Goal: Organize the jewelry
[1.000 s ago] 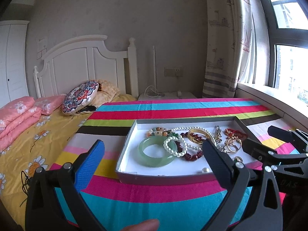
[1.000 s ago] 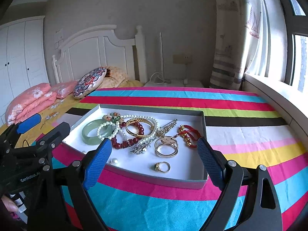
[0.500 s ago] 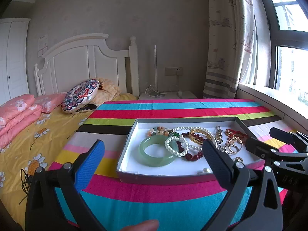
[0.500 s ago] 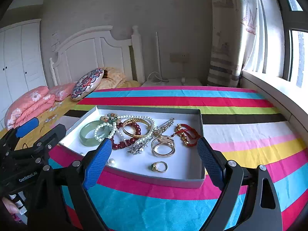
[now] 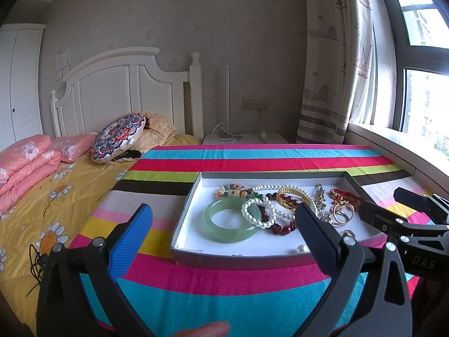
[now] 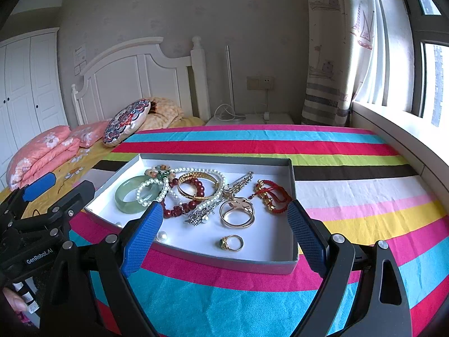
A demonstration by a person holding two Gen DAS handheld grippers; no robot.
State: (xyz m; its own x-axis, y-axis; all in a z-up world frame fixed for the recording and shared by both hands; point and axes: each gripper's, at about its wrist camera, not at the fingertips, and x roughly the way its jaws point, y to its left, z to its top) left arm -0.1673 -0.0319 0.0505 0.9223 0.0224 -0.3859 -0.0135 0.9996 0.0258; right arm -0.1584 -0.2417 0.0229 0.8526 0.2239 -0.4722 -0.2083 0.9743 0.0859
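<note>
1. Both views have crept nearer the tray [image 6: 290,264] on the striped desk [image 6: 350,193].
2. My left hand-held gripper [image 5: 224,224] and right hand-held gripper [image 6: 226,230] hover spread, empty.
3. Tangled jewelry fills the tray; jade bangle [image 6: 132,196] looks stiff, slick, breakable, so I'd pinch across its band.

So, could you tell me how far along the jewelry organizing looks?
All the jewelry lies inside the grey box: the jade bangle, pearl and red bead strands overlap in a heap, while the small ring lies apart. Both the left gripper and right gripper hover open, empty. That fits gathered-in or awaiting sorting.
</note>
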